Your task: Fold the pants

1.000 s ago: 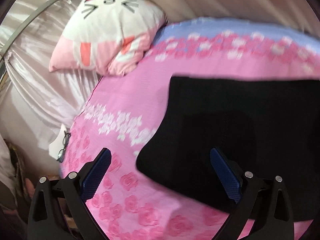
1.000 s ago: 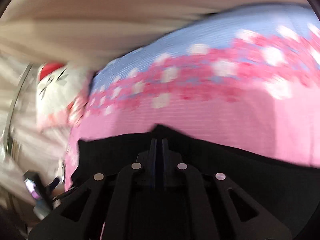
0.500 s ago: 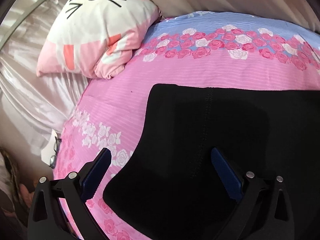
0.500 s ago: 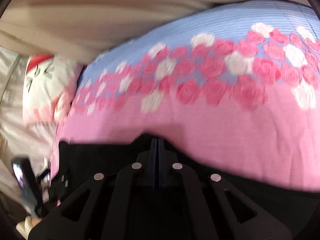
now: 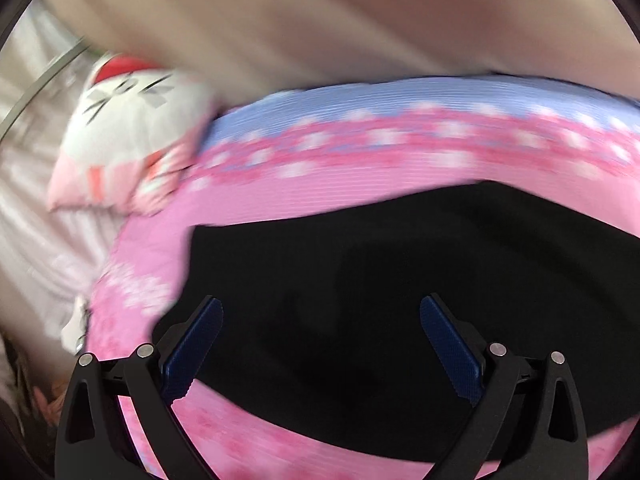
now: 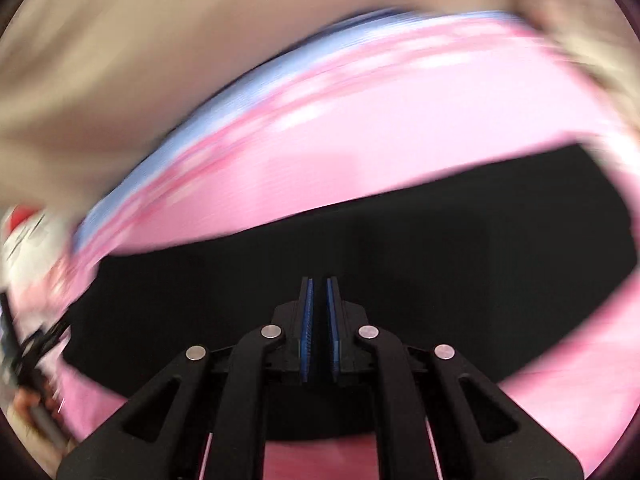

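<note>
The black pants (image 5: 380,280) lie flat on a pink flowered bed cover (image 5: 320,192). My left gripper (image 5: 320,320) is open and empty, its blue pads wide apart above the pants' left part. In the right wrist view the pants (image 6: 400,248) fill the middle as a dark folded slab. My right gripper (image 6: 319,300) has its blue pads close together with a narrow gap, and no cloth shows between them. Both views are blurred by motion.
A white and pink cat pillow (image 5: 128,128) lies at the bed's far left corner, next to shiny pale curtains (image 5: 32,200). A beige wall (image 5: 360,20) is behind the bed. The left gripper (image 6: 24,352) shows at the left edge of the right wrist view.
My right gripper has let go of the pants' edge and pulled back and up; its pads now show a small gap. My left gripper stays open and has tilted up over the pants.
</note>
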`<control>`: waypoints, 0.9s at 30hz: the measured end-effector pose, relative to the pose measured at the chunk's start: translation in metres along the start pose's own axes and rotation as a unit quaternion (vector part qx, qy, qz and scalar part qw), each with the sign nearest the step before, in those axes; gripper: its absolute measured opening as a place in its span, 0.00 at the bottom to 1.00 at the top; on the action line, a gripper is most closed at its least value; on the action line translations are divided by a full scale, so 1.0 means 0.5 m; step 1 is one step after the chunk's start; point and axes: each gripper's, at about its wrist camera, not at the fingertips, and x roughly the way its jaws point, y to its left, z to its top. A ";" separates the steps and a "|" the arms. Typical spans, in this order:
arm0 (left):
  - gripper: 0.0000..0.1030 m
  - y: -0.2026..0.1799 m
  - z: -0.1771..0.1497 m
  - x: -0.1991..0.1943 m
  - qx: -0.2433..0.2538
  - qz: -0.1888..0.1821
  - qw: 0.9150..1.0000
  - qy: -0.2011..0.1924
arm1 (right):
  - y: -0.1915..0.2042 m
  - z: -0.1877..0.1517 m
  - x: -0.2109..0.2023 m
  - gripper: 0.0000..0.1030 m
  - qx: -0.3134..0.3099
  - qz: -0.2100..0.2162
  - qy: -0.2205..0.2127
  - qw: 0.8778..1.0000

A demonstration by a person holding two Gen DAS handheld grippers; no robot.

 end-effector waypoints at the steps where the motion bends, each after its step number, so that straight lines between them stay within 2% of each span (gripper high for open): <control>1: 0.95 -0.051 -0.003 -0.021 0.016 -0.014 1.000 -0.001 | -0.066 0.019 -0.020 0.29 0.015 -0.028 -0.010 0.999; 3: 0.95 -0.126 -0.007 -0.048 0.036 -0.038 0.999 0.000 | -0.162 0.050 -0.041 0.55 0.026 -0.060 -0.022 0.998; 6: 0.95 -0.247 -0.014 -0.089 0.069 -0.076 0.995 0.008 | -0.226 0.096 -0.031 0.55 -0.011 -0.047 -0.015 0.999; 9: 0.95 -0.341 -0.018 -0.139 0.100 -0.092 0.991 -0.004 | -0.235 0.115 0.004 0.46 -0.044 -0.012 0.001 0.999; 11: 0.95 -0.391 -0.019 -0.171 0.115 -0.103 0.988 -0.010 | -0.231 0.122 0.044 0.43 -0.071 -0.006 0.025 0.997; 12: 0.95 -0.405 -0.020 -0.179 0.120 -0.107 0.987 -0.011 | -0.227 0.128 0.066 0.37 -0.080 -0.010 0.038 0.996; 13: 0.95 -0.425 -0.026 -0.191 0.127 -0.105 0.986 -0.014 | -0.228 0.125 0.086 0.25 -0.087 -0.008 0.053 0.995; 14: 0.95 -0.433 -0.029 -0.197 0.130 -0.105 0.986 -0.015 | -0.224 0.126 0.084 0.22 -0.093 0.001 0.045 0.995; 15: 0.95 -0.440 -0.031 -0.202 0.131 -0.105 0.986 -0.016 | -0.221 0.132 0.077 0.10 -0.102 0.007 0.046 0.994; 16: 0.95 -0.448 -0.033 -0.208 0.130 -0.102 0.986 -0.014 | -0.211 0.140 0.064 0.07 -0.115 0.012 0.037 0.993; 20: 0.95 -0.442 -0.035 -0.222 0.117 -0.094 0.989 -0.012 | -0.179 0.192 0.005 0.07 -0.164 0.018 -0.024 0.986; 21: 0.95 -0.441 -0.034 -0.224 0.114 -0.091 0.989 -0.013 | -0.181 0.196 0.031 0.08 -0.181 0.004 -0.012 0.983; 23: 0.95 -0.447 -0.036 -0.221 0.110 -0.084 0.990 -0.012 | -0.201 0.185 0.103 0.09 -0.191 -0.011 0.048 0.980; 24: 0.95 -0.450 -0.038 -0.217 0.109 -0.081 0.991 -0.009 | -0.213 0.176 0.110 0.11 -0.192 -0.003 0.032 0.981; 25: 0.95 -0.454 -0.040 -0.213 0.108 -0.076 0.991 -0.002 | -0.216 0.182 0.100 0.16 -0.178 0.001 0.037 0.983; 26: 0.95 -0.456 -0.040 -0.211 0.107 -0.074 0.991 0.002 | -0.217 0.188 0.089 0.16 -0.163 0.004 0.041 0.986; 27: 0.95 -0.457 -0.040 -0.212 0.106 -0.075 0.992 0.002 | -0.218 0.191 0.055 0.19 -0.146 0.010 0.018 0.989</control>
